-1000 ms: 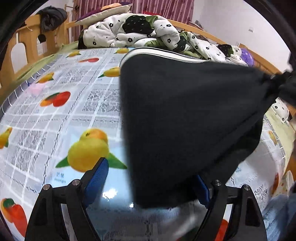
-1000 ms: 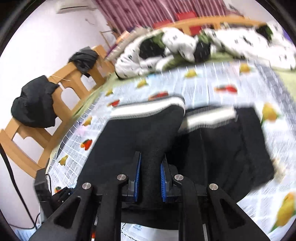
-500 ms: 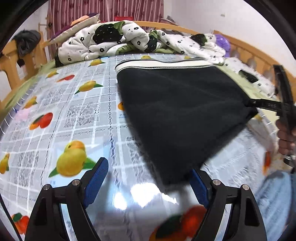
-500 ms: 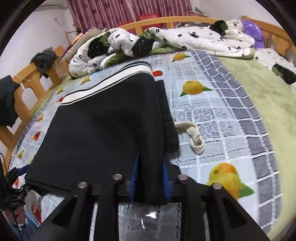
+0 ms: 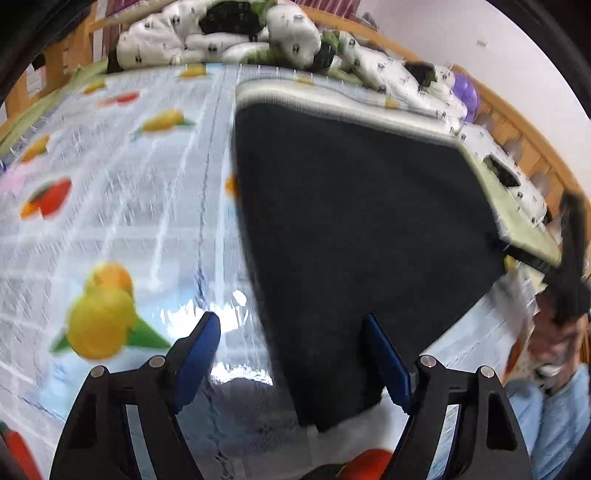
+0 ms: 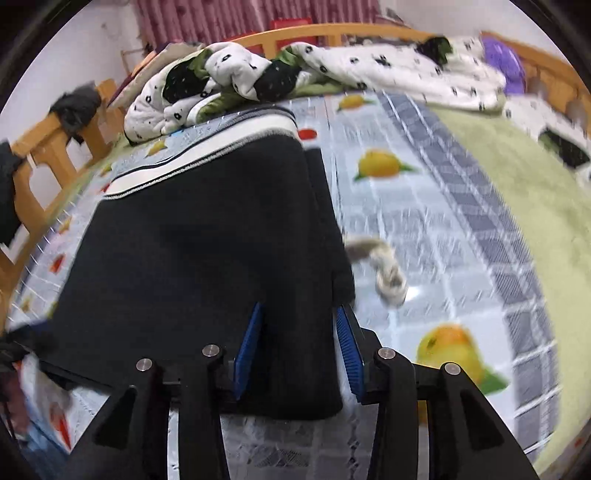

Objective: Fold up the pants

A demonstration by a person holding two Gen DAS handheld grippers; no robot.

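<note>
Black pants (image 6: 192, 258), folded flat, white-striped waistband, on fruit-print cloth

Below our grippers we see a wooden-framed bed (image 6: 391, 31) covered by a glossy fruit-printed plastic sheet (image 5: 122, 206). Folded black pants with a white-striped waistband (image 6: 207, 236) lie flat on it ahead of us, a beige cord (image 6: 384, 269) just right of them, and a rumpled white flower-dotted quilt (image 6: 332, 62) beyond.

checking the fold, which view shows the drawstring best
The right wrist view: the pale drawstring lies looped on the cloth just right of the pants, though blurred. The left wrist view shows the pants only; no drawstring visible there.
</note>
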